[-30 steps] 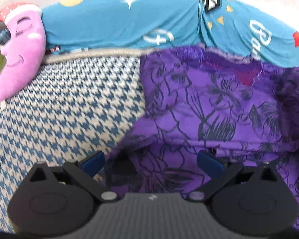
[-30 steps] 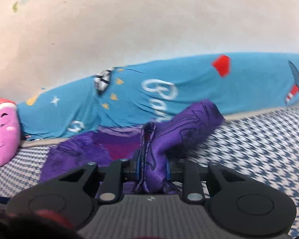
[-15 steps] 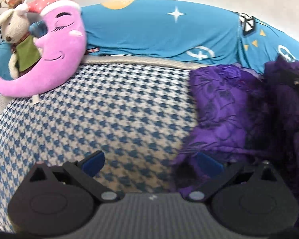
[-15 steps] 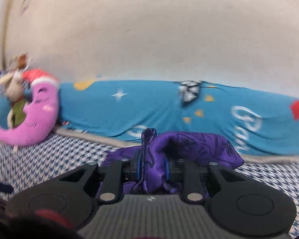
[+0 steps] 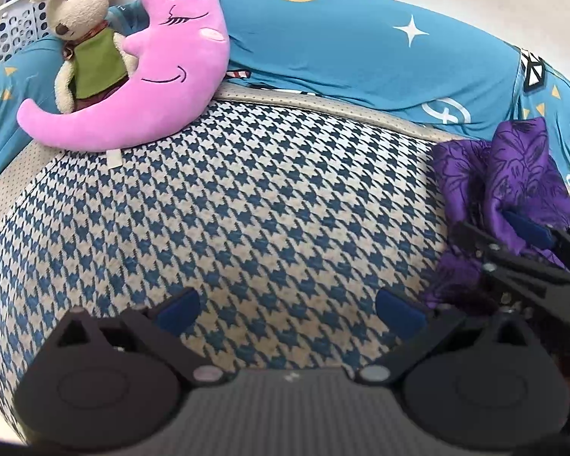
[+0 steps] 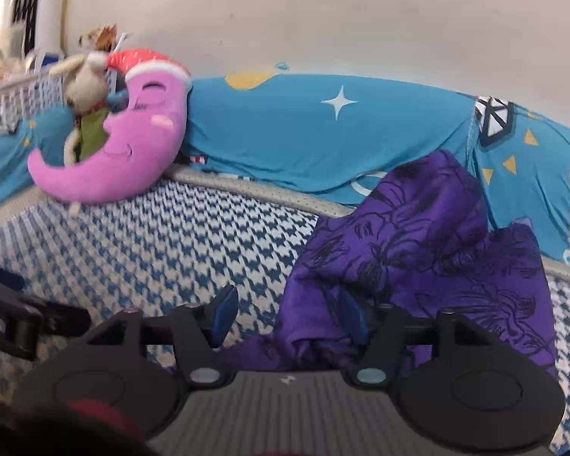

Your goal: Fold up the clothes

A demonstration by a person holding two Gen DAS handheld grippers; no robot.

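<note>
The purple garment (image 6: 418,239) with black flower print lies bunched on the houndstooth bed cover (image 5: 247,209), near the blue bedding. My right gripper (image 6: 287,309) is at its front edge with its jaws opening. Cloth lies between them and against the right pad, but the pads no longer press it. In the left wrist view the same garment (image 5: 513,174) sits at the far right, with the right gripper's black fingers (image 5: 513,262) pushed into it. My left gripper (image 5: 288,306) stands open over bare cover, left of the garment, with nothing between its fingers.
A pink moon cushion (image 5: 144,87) and a plush animal in a green vest (image 5: 83,38) lean at the back left. A long blue printed bedding roll (image 5: 342,49) runs along the back against the wall. A white perforated basket (image 5: 3,34) stands far left.
The right gripper, shut on a fold of the purple garment before, has parted its jaws and the cloth has slumped to the right. The left gripper has swung left off the garment onto bare cover.
</note>
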